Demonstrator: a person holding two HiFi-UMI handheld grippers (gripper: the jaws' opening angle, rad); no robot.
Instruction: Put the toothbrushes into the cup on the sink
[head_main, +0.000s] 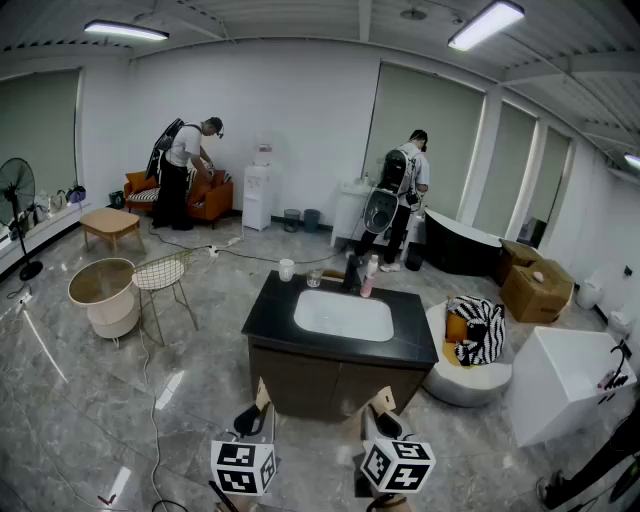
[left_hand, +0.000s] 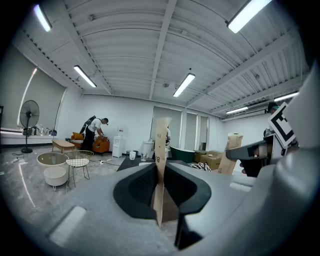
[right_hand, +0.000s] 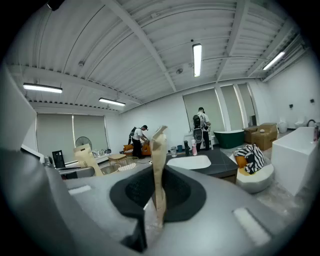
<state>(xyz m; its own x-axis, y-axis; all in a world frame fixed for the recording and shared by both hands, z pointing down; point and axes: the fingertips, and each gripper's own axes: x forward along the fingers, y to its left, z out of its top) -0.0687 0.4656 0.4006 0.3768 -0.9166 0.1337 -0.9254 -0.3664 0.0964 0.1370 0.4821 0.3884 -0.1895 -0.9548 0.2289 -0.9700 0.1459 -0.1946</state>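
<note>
Facing the sink (head_main: 343, 316) and white cup (head_main: 286, 269) well ahead: left gripper (left_hand: 161, 142) and right gripper (right_hand: 158, 147), both clenched together on nothing.

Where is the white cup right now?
Head view: the white cup stands at the far left corner of the black counter, left of a clear glass, beyond the basin.

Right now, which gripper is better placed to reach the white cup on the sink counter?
Left, probably: the white cup stands at the counter's back left corner, nearer the left gripper. The right gripper lines up with the bottles. Both are shut, empty, short of the counter.
</note>
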